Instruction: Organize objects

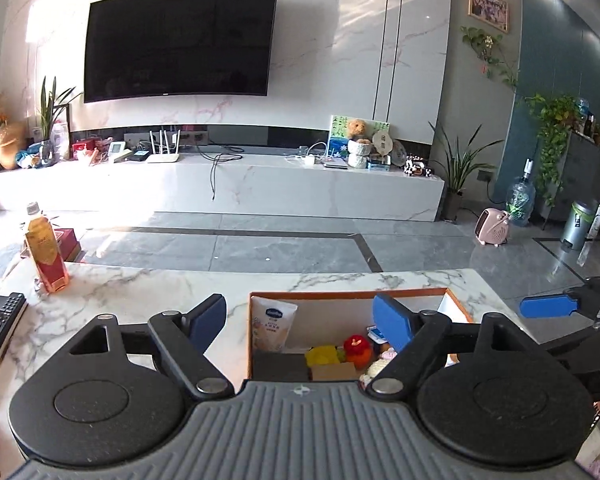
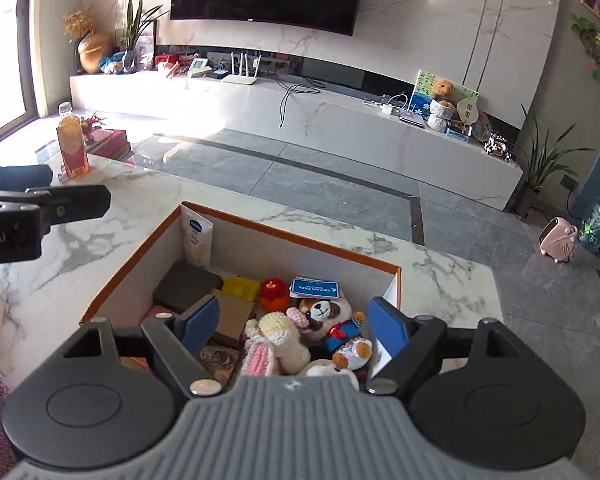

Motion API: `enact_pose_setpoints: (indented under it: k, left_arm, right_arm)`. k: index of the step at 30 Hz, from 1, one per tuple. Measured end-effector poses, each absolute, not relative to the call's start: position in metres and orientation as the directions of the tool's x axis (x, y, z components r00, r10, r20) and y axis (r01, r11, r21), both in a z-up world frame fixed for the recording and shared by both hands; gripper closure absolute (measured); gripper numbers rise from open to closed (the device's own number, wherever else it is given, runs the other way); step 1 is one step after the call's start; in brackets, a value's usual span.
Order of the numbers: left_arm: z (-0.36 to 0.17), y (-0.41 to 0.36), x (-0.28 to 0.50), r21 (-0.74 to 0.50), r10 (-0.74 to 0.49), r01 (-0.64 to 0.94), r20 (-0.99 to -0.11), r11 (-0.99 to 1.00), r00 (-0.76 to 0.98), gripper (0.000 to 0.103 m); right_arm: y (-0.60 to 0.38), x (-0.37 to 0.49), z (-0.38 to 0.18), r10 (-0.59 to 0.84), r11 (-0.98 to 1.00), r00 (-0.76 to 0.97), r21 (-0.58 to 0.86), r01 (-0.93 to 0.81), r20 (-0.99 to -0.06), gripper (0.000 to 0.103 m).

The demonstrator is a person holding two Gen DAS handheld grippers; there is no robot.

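An open box with an orange rim (image 2: pixel 300 242) stands on the marble table (image 2: pixel 132 196). Inside lie a white pouch (image 2: pixel 198 240), a dark flat case (image 2: pixel 188 286), a yellow item (image 2: pixel 242 288), a red crochet fruit (image 2: pixel 274 292), a blue card (image 2: pixel 314 286), a plush dog (image 2: pixel 336 324) and a crochet bunny (image 2: pixel 272 344). My right gripper (image 2: pixel 296 320) hangs open above the toys, nothing between its pads. My left gripper (image 1: pixel 300 316) is open too, above the box (image 1: pixel 348 293), holding nothing. The fruit (image 1: pixel 357 350) and pouch (image 1: pixel 274 326) show in its view.
An orange drink bottle (image 1: pixel 46 256) stands at the table's far left corner, a remote control (image 1: pixel 0 328) lies at the left edge. Beyond the table's far edge (image 1: pixel 220 270) are grey floor, a low TV bench (image 1: pixel 220 184) and a pink heater (image 1: pixel 492 228).
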State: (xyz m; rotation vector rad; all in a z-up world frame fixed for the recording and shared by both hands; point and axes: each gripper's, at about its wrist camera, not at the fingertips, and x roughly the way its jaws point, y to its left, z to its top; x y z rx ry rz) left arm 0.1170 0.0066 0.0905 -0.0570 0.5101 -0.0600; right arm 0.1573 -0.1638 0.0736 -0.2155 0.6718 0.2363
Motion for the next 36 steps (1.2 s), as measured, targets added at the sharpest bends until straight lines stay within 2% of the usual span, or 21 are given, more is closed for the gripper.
enact_pose_setpoints:
  k: [6, 11, 17, 27, 36]
  left_arm:
    - [0.065, -0.001, 0.108, 0.011, 0.005, 0.001, -0.543, 1.000, 0.840, 0.008]
    - [0.047, 0.001, 0.094, 0.005, 0.013, -0.012, -0.527, 1.000, 0.850, 0.008]
    - [0.023, -0.002, 0.094, -0.009, 0.002, -0.009, -0.562, 1.000, 0.827, 0.008]
    - [0.004, -0.008, 0.098, 0.040, 0.025, -0.002, -0.573, 0.999, 0.819, 0.008]
    - [-0.003, -0.008, 0.104, 0.037, 0.020, 0.002, -0.590, 0.999, 0.807, 0.008]
  right_arm:
    - [-0.164, 0.131, 0.056, 0.152, 0.979, 0.786, -0.016, -0.201, -0.599, 0.011]
    - [-0.167, 0.125, 0.041, 0.110, 0.992, 0.804, 0.009, -0.130, -0.585, 0.008]
    - [-0.178, 0.126, 0.015, 0.109, 0.994, 0.781, 0.066, -0.088, -0.615, 0.008]
    - [-0.183, 0.139, -0.015, 0.097, 0.995, 0.749, 0.075, -0.064, -0.655, 0.008]
    - [-0.180, 0.142, -0.022, 0.084, 0.996, 0.745, 0.056, -0.063, -0.662, 0.008]
